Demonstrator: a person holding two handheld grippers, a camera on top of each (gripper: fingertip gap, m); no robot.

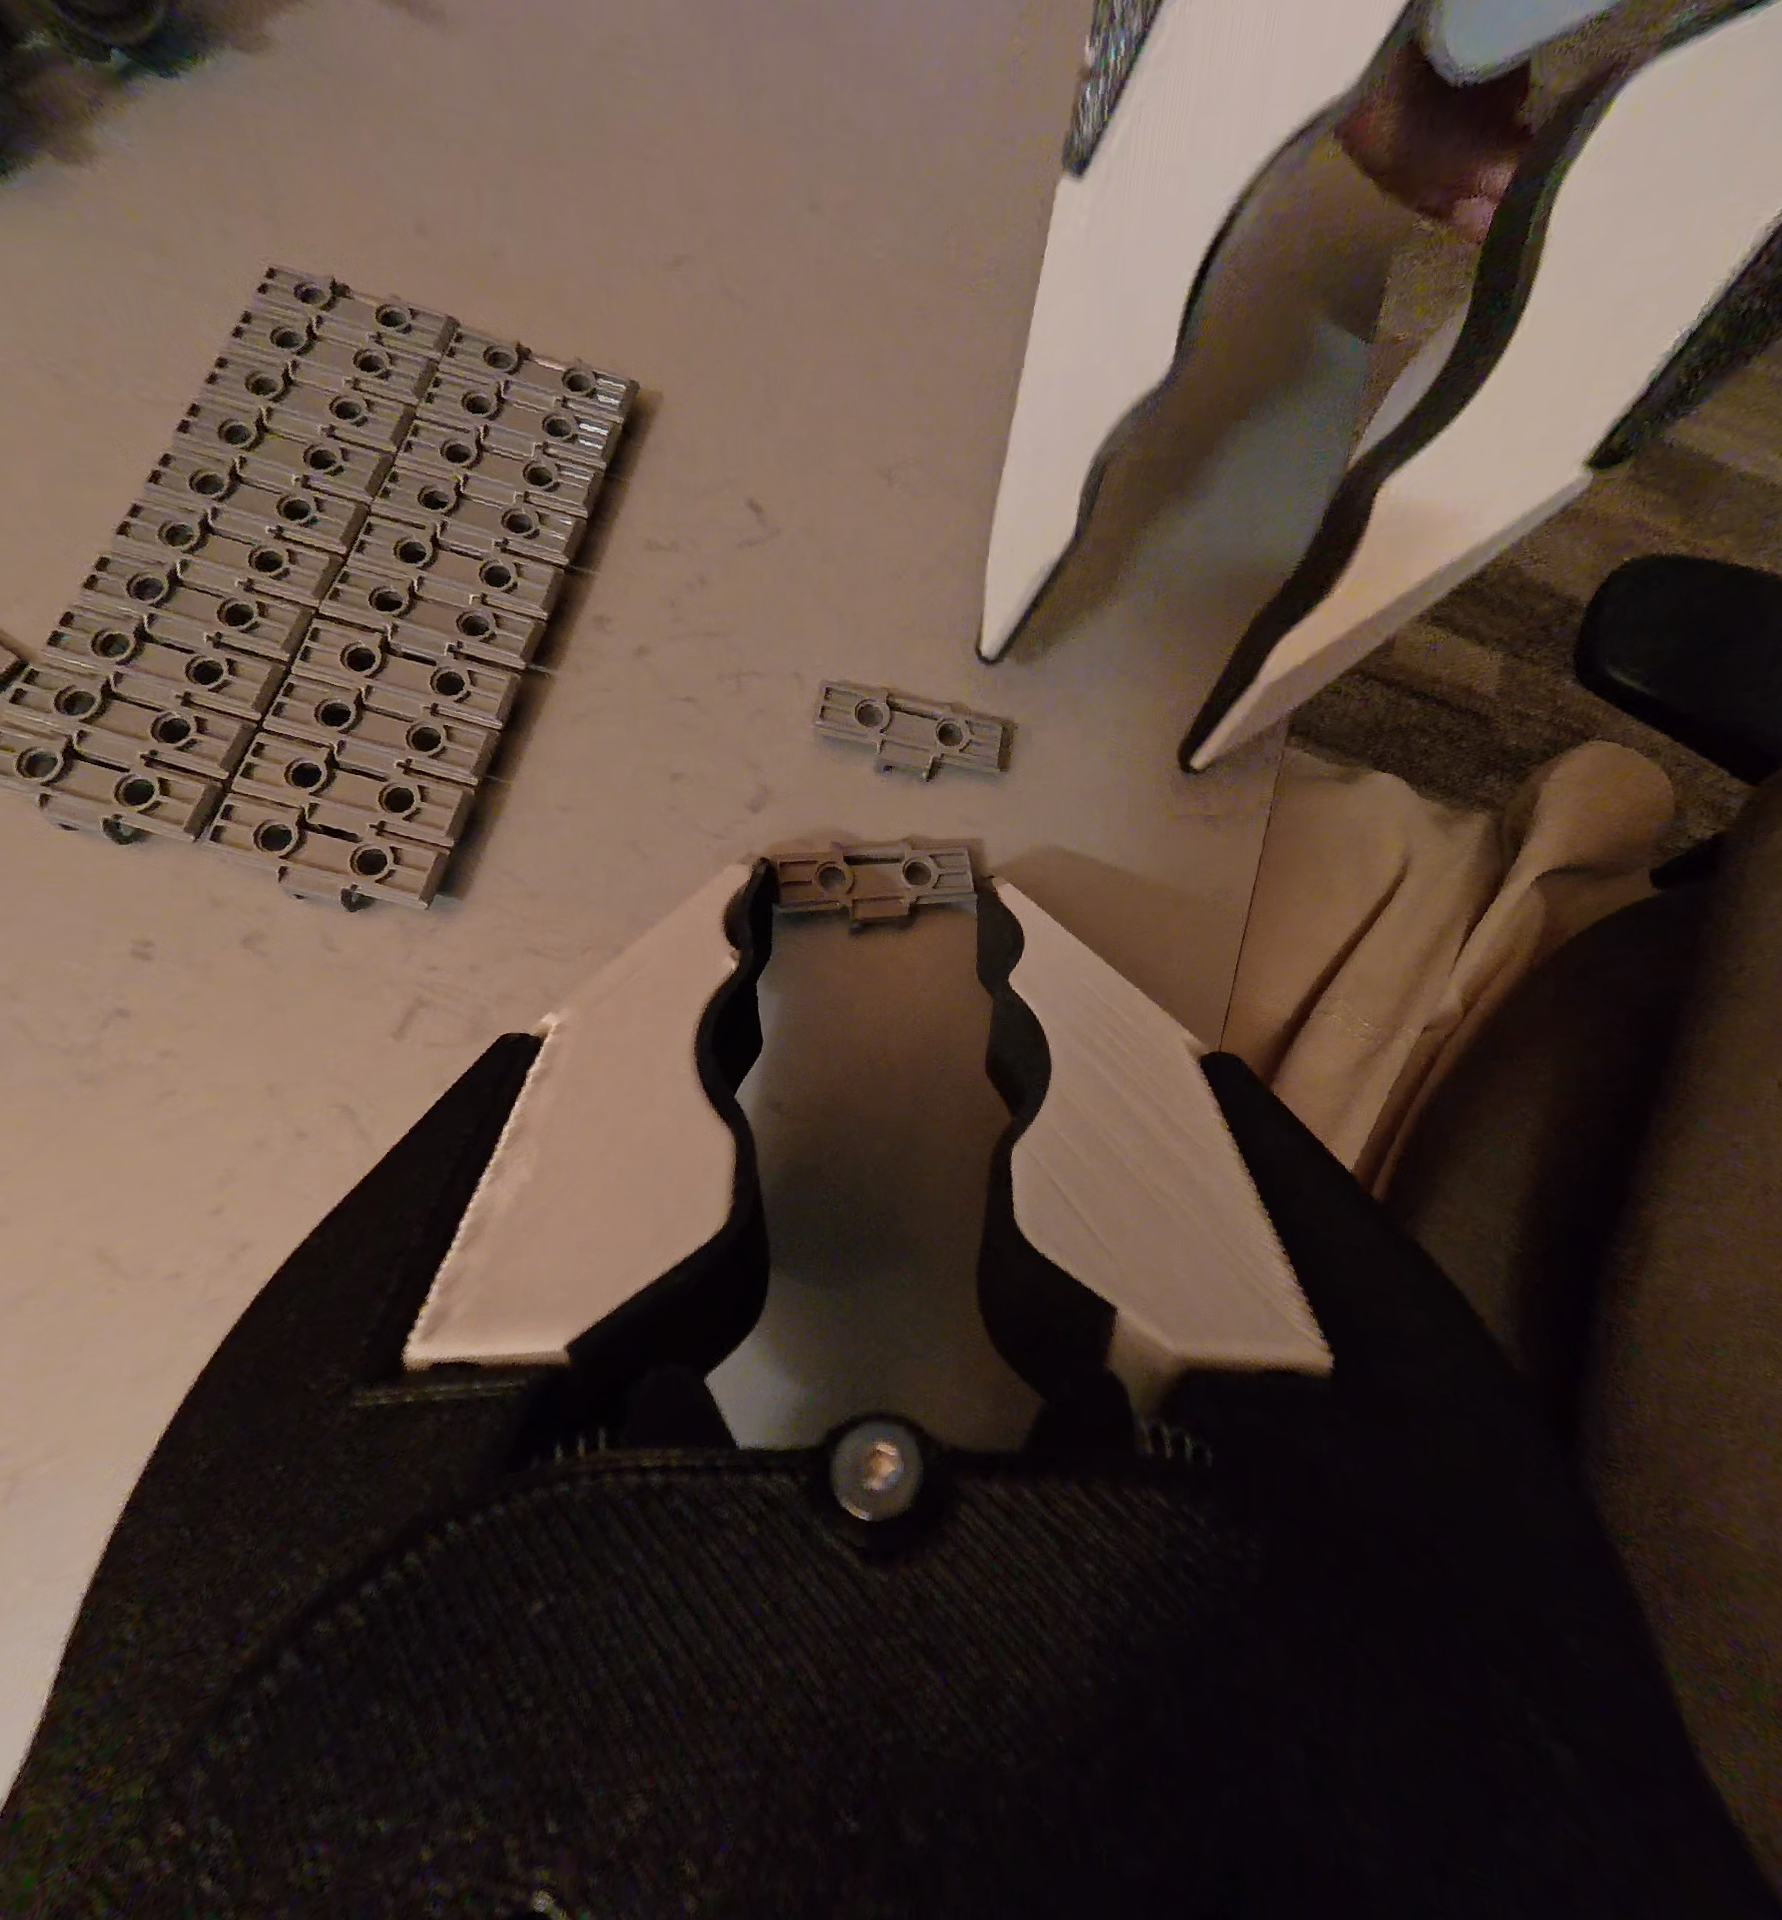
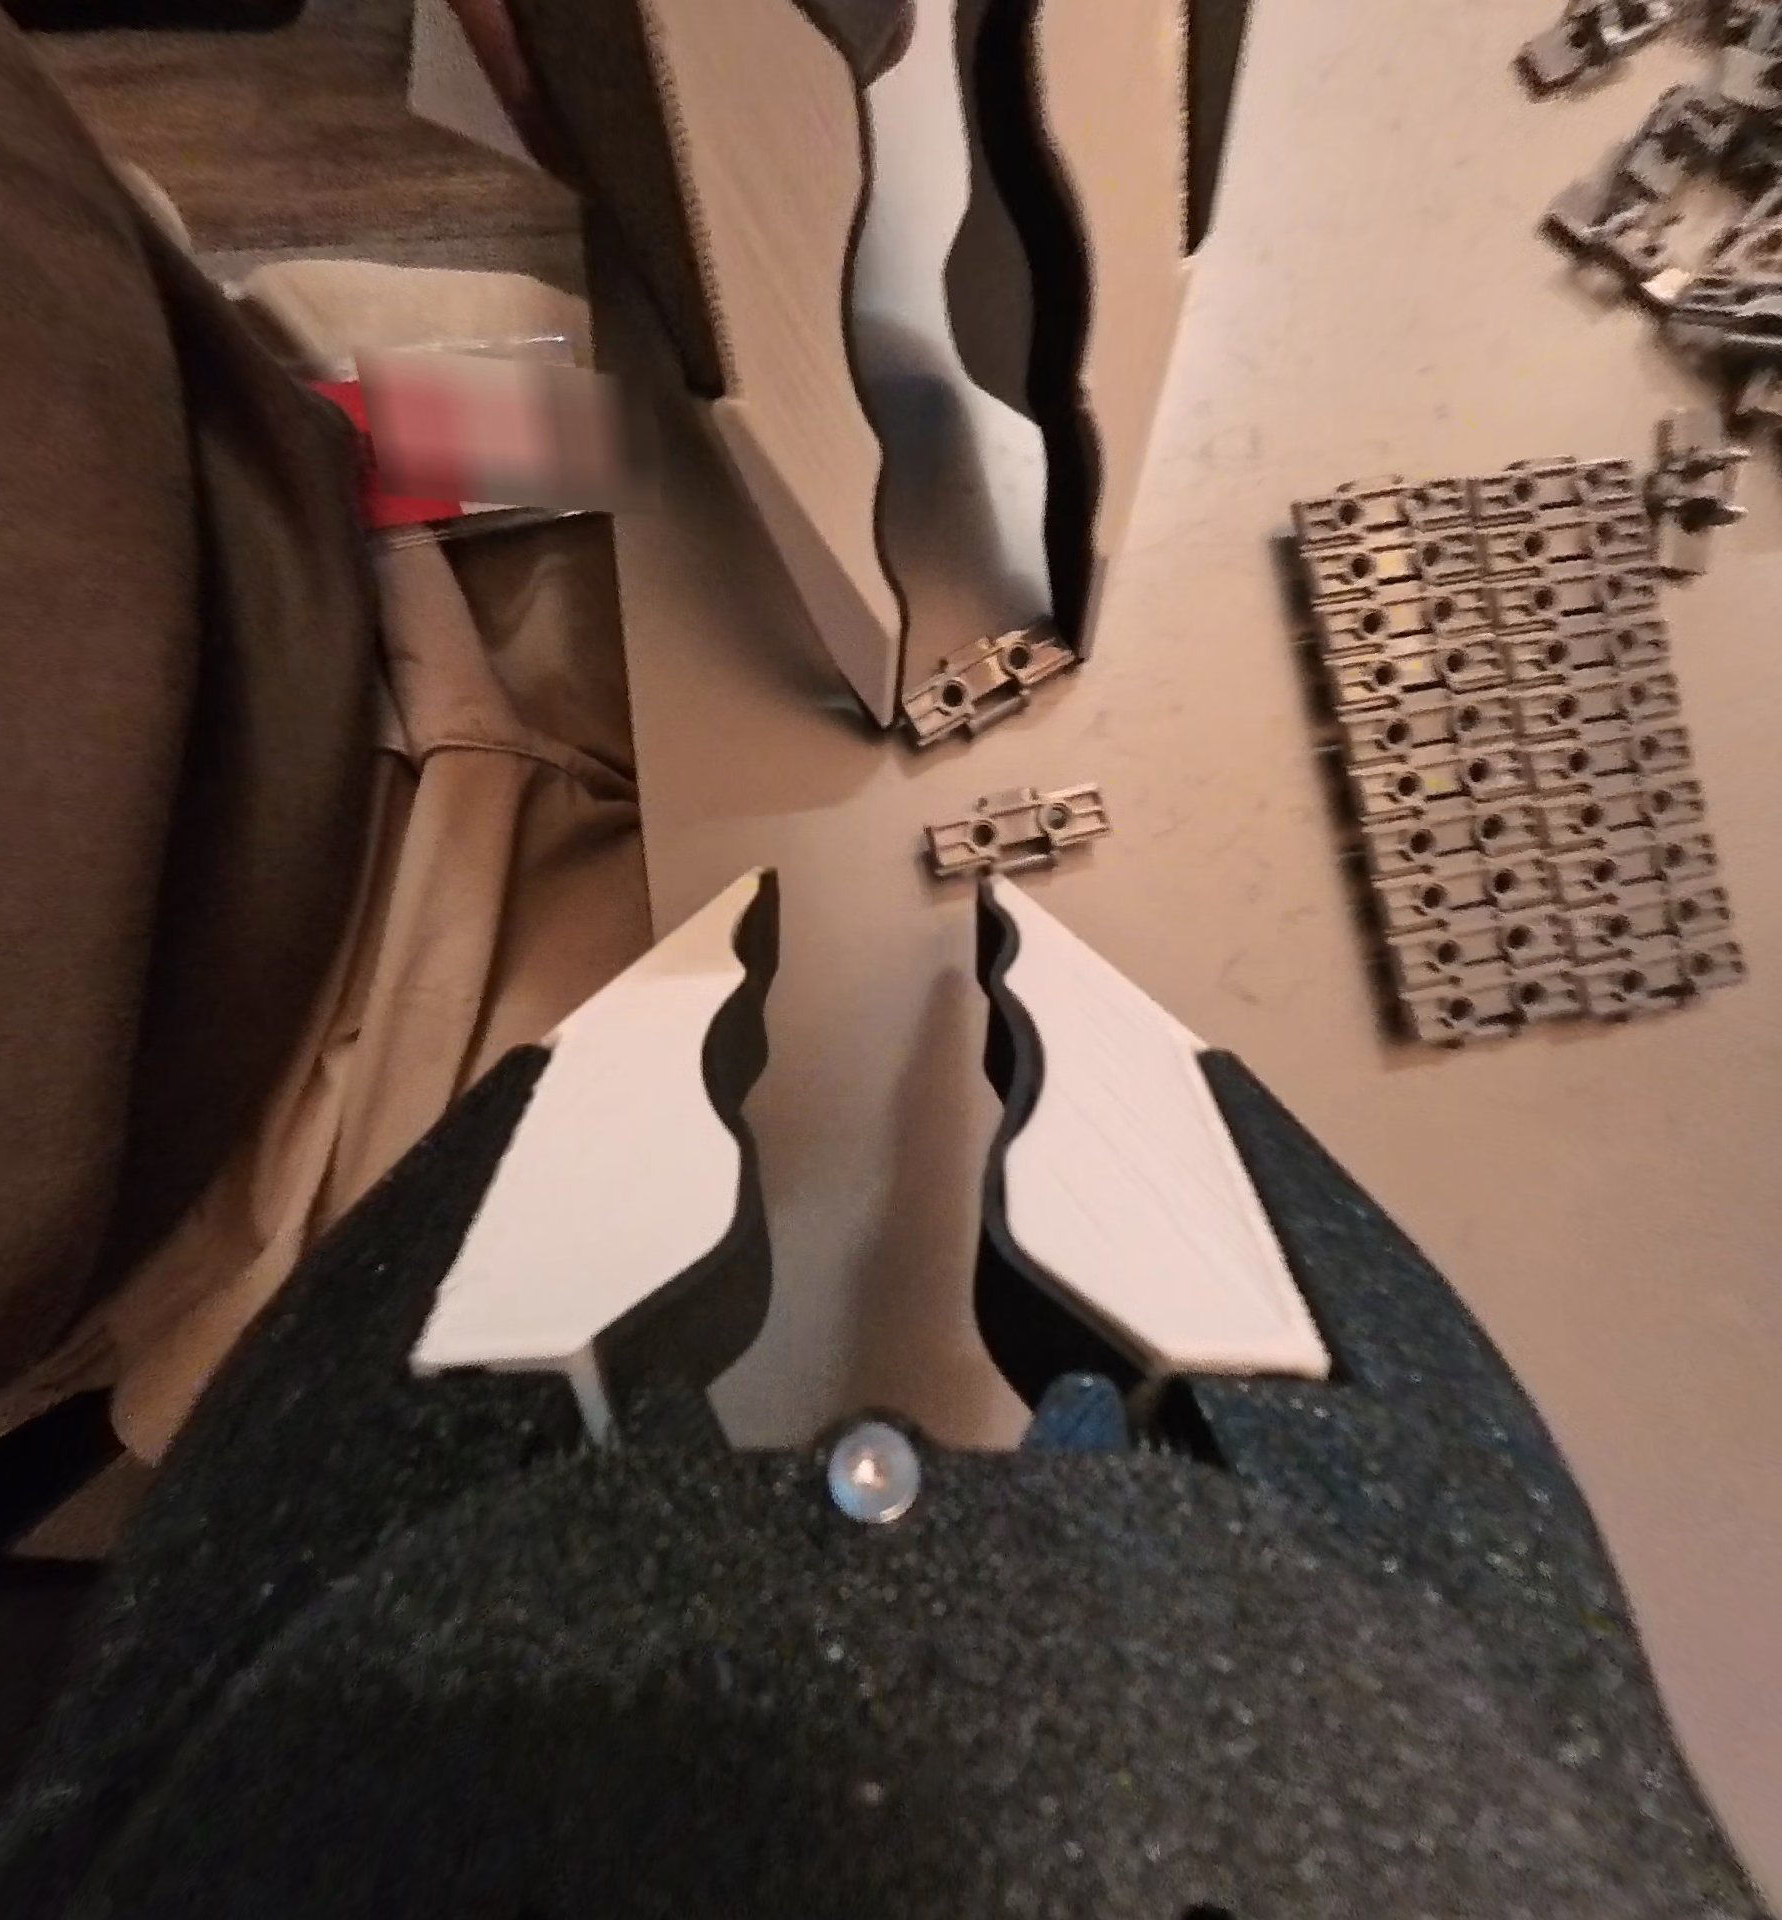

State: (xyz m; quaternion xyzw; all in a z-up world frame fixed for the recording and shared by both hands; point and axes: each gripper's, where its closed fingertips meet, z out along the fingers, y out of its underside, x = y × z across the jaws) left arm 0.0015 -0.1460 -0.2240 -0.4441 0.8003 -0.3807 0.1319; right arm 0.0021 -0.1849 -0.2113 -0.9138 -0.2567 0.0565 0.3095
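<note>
My left gripper (image 1: 876, 909) is shut on a small grey two-hole track link (image 1: 871, 881), gripping its ends between the fingertips low over the pale table (image 1: 658, 208). It also shows in the right wrist view (image 2: 980, 686) with the link (image 2: 982, 677). A second loose link (image 1: 913, 730) lies just beyond it on the table. My right gripper (image 2: 874, 888) is open and empty, its right fingertip just short of that loose link (image 2: 1017, 831). It shows in the left wrist view (image 1: 1095, 701), coming from the opposite side.
A flat mat of several joined grey links (image 1: 315, 582) lies to the left, also seen in the right wrist view (image 2: 1510, 748). A heap of loose links (image 2: 1718, 187) sits beyond it. The table edge (image 1: 1266, 883) borders a person's lap. A black chair armrest (image 1: 1718, 665) is nearby. Spacing between my two grippers at the tips: around 5 cm.
</note>
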